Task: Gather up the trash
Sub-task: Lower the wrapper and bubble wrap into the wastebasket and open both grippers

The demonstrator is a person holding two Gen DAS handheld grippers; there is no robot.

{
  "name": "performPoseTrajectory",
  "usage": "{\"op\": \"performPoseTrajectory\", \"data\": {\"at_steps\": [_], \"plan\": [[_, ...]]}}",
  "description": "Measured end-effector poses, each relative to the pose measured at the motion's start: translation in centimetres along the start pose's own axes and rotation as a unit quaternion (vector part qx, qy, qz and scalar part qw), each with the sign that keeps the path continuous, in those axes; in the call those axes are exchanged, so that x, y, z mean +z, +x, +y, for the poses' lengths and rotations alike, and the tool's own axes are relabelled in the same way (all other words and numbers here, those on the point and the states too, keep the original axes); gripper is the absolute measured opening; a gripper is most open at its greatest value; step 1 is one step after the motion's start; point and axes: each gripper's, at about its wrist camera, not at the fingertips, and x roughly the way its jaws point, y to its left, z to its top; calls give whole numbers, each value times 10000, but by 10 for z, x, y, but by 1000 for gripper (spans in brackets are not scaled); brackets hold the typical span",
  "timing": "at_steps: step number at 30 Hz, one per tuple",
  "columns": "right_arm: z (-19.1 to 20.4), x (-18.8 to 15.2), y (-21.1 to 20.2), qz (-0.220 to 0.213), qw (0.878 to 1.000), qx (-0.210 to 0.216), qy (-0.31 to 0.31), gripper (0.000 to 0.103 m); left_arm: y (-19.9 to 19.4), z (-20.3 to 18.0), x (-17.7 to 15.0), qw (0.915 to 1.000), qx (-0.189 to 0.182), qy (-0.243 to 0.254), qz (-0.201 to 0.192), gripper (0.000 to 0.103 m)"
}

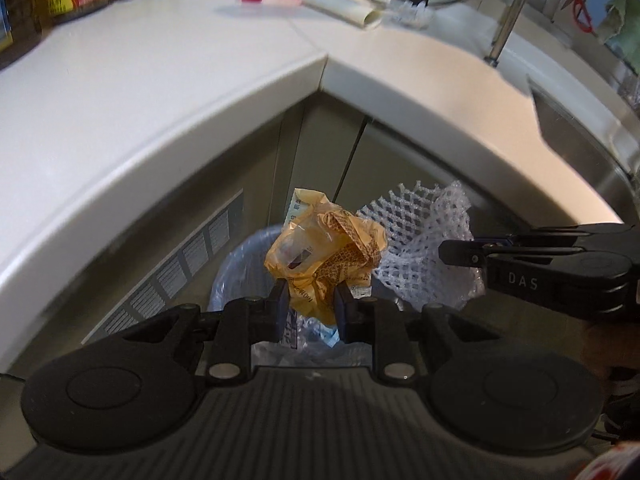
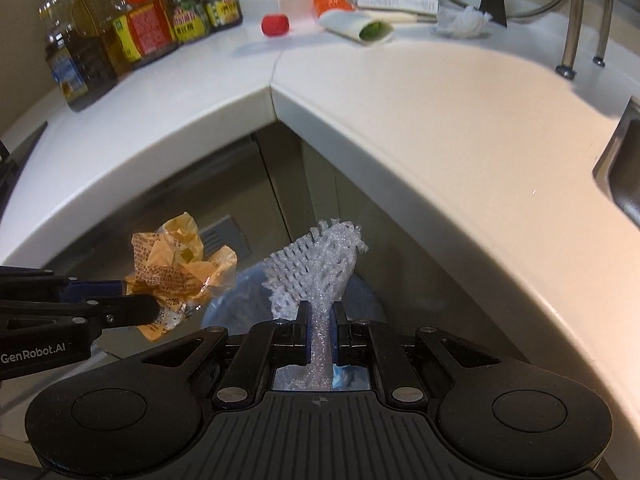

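My left gripper (image 1: pixel 310 296) is shut on a crumpled yellow plastic wrapper (image 1: pixel 324 252), which hangs over a bin lined with a pale blue bag (image 1: pixel 236 268) below the counter corner. Beside it, my right gripper (image 2: pixel 320 320) is shut on a white foam net sleeve (image 2: pixel 312 268), also above the bin (image 2: pixel 248 292). From the right wrist view the wrapper (image 2: pixel 180 268) and the left gripper (image 2: pixel 144 308) show at the left. The foam net (image 1: pixel 416 236) and the right gripper (image 1: pixel 448 252) show at the right of the left wrist view.
A white L-shaped counter (image 2: pixel 400 120) wraps around above the bin. On it lie a red cap (image 2: pixel 275 25), an orange item (image 2: pixel 332 0), a rolled white sheet (image 2: pixel 356 26) and crumpled tissue (image 2: pixel 462 20). Oil bottles and jars (image 2: pixel 132 36) stand at the left. A steel sink (image 2: pixel 624 176) sits at the right.
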Motion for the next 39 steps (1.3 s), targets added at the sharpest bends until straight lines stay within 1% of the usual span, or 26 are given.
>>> {"op": "performPoseTrajectory", "data": {"at_steps": [9,19,24,32,35,38,39], "plan": [[-11,-9,61,465,9988,32,-142,9,52,13,-19,9983,255,-220,472,21],[-16,-14,114,886,9956,127,-291,9,93,24,-30,9956,427,-363,752,21],[-15,-20,132,1036,9940,144,-315,9,115,22,-29,9942,490,-418,864,21],[-17,-24,151,1160,9922,190,-424,9,132,21,-24,9924,568,-472,986,21],[-19,-25,156,1193,9917,164,-455,9,138,21,-23,9913,641,-475,1049,25],[-19,-27,158,1205,9913,144,-513,9,140,22,-25,9902,666,-541,1100,35],[-20,-27,158,1207,9913,143,-503,9,141,23,-26,9902,667,-560,1088,36]]}}
